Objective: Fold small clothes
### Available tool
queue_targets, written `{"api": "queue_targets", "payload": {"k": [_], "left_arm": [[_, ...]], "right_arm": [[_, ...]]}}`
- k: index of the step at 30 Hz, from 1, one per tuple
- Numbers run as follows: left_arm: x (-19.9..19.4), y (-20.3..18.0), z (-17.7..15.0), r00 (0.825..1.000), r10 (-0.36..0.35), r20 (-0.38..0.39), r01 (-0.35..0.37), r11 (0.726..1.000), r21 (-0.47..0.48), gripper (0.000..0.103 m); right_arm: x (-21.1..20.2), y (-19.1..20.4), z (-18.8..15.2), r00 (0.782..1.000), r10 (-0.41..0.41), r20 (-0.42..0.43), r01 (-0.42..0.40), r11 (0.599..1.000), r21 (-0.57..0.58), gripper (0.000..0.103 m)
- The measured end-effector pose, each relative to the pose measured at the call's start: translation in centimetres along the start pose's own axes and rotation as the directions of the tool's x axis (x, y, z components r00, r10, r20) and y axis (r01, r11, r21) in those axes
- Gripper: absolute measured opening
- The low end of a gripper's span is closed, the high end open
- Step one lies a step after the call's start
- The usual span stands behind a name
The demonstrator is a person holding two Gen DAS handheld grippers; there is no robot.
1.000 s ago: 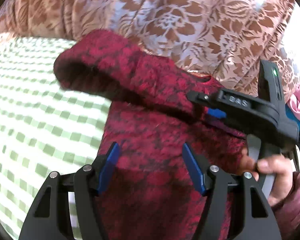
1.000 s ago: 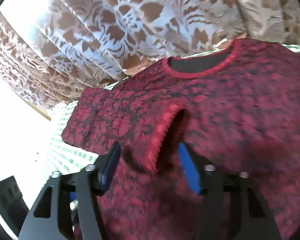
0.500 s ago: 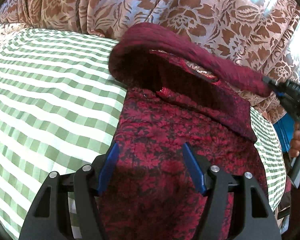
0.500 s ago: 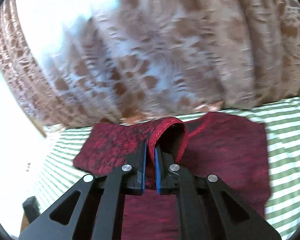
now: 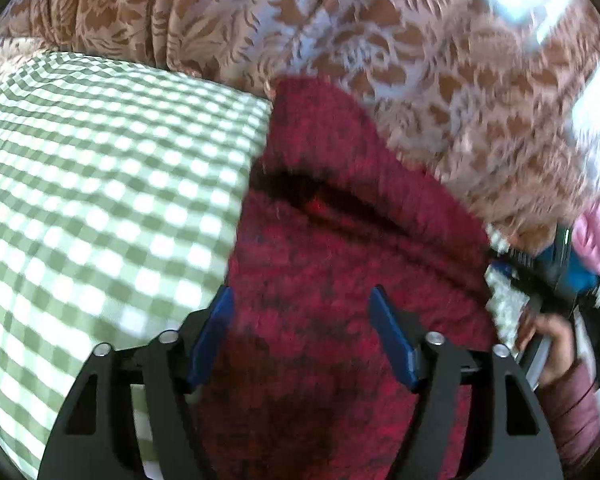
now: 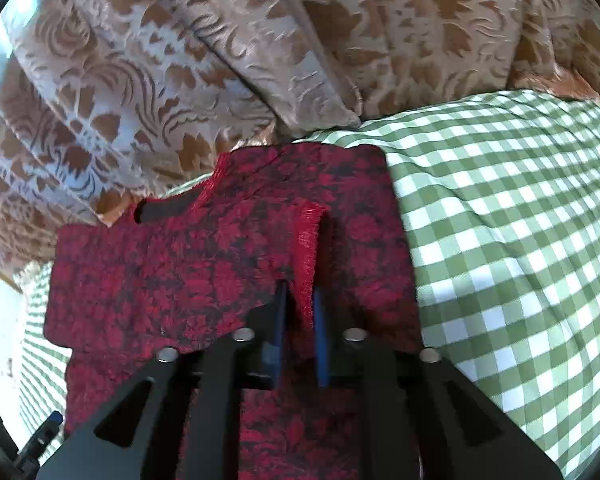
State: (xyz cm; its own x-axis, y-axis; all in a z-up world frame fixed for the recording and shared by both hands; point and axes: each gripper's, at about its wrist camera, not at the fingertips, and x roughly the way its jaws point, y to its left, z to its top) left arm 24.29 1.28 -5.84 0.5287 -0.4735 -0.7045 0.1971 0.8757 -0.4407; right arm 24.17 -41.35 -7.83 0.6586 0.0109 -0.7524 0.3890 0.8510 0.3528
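1. Red-and-black knit sweater (image 6: 204, 276), small, lies on a green-checked cloth (image 6: 520, 240); one sleeve is folded across its body.
2. Right gripper (image 6: 299, 312): jaws opening, sleeve cuff (image 6: 306, 248) between the blue pads, which barely touch it.
3. Left gripper (image 5: 302, 332): jaws opening, wide apart over the sweater, holding nothing.
4. Brown patterned curtain (image 6: 260, 40) hangs behind.
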Motion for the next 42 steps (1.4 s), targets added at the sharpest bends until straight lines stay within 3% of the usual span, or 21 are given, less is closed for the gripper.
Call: {"api": "queue_targets", "payload": {"k": [1,2,6,10,14,22,24,25,26,27,28,30,32,33,34,36,38,42], "left_arm": [[-0.2,0.6,1.0,1.0,-0.01,0.014,0.01,1.0,-0.023,0.074],[-0.2,1.0,1.7,1.0,-0.014,0.021,0.015,0.999,-0.04,0.075],[1.3,3.5,5.4,0.999,-0.035,0.019,0.037,0.99,-0.132,0.078],[4.3,5.5,8.7,0.997,-0.075,-0.009,0.071,0.972,-0.224,0.078],[6.7,5.9,11.2,0.993,-0.116,-0.019,0.107,0.959,-0.263,0.078],[11.6,4.5,13.9,0.974,-0.213,-0.084,0.182,0.943,-0.278,0.076],[12.5,4.0,14.0,0.96,-0.26,-0.1,0.223,0.932,-0.286,0.068],[12.7,3.4,14.0,0.954,-0.276,-0.114,0.239,0.934,-0.266,0.051],[12.7,2.8,14.0,0.955,-0.269,-0.122,0.236,0.943,-0.237,0.045],[12.3,1.9,13.9,0.968,-0.225,-0.108,0.203,0.962,-0.185,0.031],[11.8,1.4,13.8,0.977,-0.193,-0.09,0.178,0.972,-0.153,0.024],[10.4,0.2,13.3,0.988,-0.148,-0.039,0.144,0.984,-0.102,0.023],[9.8,-1.7,12.4,1.0,-0.012,0.003,0.012,1.0,0.006,0.023],[10.3,-2.3,11.9,0.997,0.07,0.007,-0.071,0.996,0.053,0.024],[11.9,-2.8,11.2,0.983,0.181,-0.003,-0.18,0.978,0.108,0.025],[14.3,-2.6,10.6,0.963,0.267,-0.023,-0.262,0.955,0.136,0.035],[15.6,-1.9,10.4,0.961,0.277,-0.02,-0.274,0.956,0.108,0.042],[13.9,-2.4,11.2,0.954,0.3,0.007,-0.3,0.952,0.067,0.05]], "right_arm": [[-0.6,-0.1,-0.1,1.0,-0.019,0.017,0.019,1.0,0.007,0.054],[-1.2,0.1,0.0,0.999,-0.022,0.039,0.022,1.0,0.012,0.062],[-4.4,1.7,-0.4,0.992,0.028,0.127,-0.022,0.999,-0.046,0.062],[-4.1,4.4,-1.1,0.989,0.099,0.113,-0.084,0.988,-0.133,0.062],[-1.8,5.2,-1.4,0.995,0.076,0.071,-0.064,0.984,-0.168,0.062],[1.1,3.1,-2.0,0.998,0.053,0.03,-0.049,0.992,-0.12,0.062],[1.5,2.7,-2.1,0.998,0.051,0.028,-0.048,0.993,-0.112,0.062],[1.7,2.7,-2.2,0.998,0.048,0.028,-0.044,0.992,-0.116,0.062],[1.7,2.7,-2.4,0.999,0.045,0.03,-0.041,0.992,-0.12,0.062],[1.8,2.7,-2.5,0.999,0.041,0.03,-0.037,0.992,-0.123,0.062],[1.8,2.8,-2.5,0.999,0.038,0.03,-0.034,0.992,-0.123,0.062],[2.1,2.6,-2.5,0.999,0.03,0.023,-0.027,0.992,-0.123,0.062],[2.6,2.8,-2.5,1.0,0.014,0.019,-0.011,0.99,-0.143,0.062],[2.9,2.9,-2.6,1.0,0.003,0.02,0.0,0.988,-0.155,0.062],[3.2,3.2,-2.7,1.0,-0.019,0.022,0.022,0.985,-0.171,0.062],[3.6,3.7,-2.8,0.998,-0.054,0.028,0.058,0.98,-0.189,0.062],[3.9,4.3,-2.9,0.996,-0.084,0.038,0.09,0.974,-0.21,0.063],[4.2,4.8,-3.3,0.99,-0.12,0.07,0.133,0.961,-0.244,0.064]]}}
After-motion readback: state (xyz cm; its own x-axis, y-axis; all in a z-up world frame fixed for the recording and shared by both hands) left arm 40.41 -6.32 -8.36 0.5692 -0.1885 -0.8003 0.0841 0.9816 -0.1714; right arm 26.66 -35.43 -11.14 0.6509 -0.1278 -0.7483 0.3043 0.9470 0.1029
